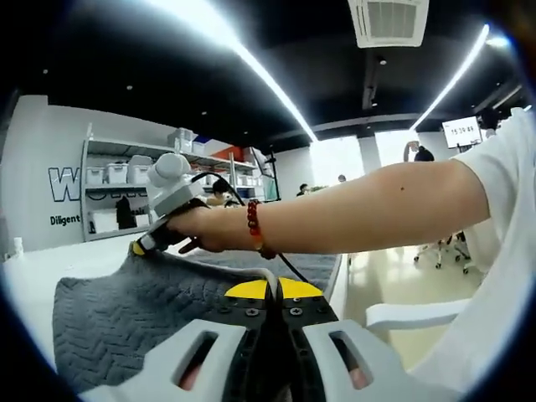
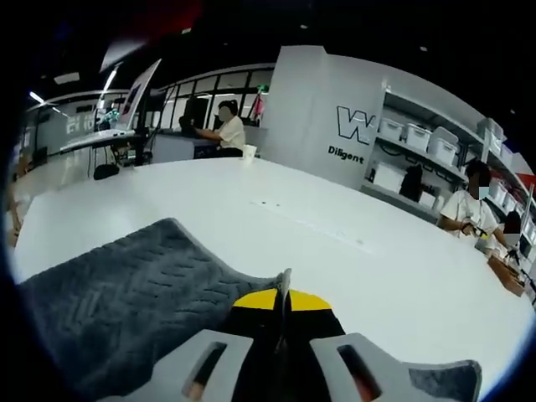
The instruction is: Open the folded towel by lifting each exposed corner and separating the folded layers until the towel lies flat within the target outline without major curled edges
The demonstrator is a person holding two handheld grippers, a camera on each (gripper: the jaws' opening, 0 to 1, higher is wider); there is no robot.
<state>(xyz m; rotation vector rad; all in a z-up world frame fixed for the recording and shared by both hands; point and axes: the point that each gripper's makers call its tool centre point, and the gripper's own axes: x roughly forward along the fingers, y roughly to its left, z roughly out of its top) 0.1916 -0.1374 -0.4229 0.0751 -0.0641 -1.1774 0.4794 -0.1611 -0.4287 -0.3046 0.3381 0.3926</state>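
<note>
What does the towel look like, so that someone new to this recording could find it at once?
Start from the big white table. On its near part lies the towel, a dark grey cloth with a raised zigzag weave, and both the left gripper and the right gripper are shut on its edges. It is the sole dark, textured thing on that smooth pale tabletop.

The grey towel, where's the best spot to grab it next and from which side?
On the grey towel, take the rounded corner lying flat toward the open white table. Come in low from the bare table side: that edge is exposed there.
</note>
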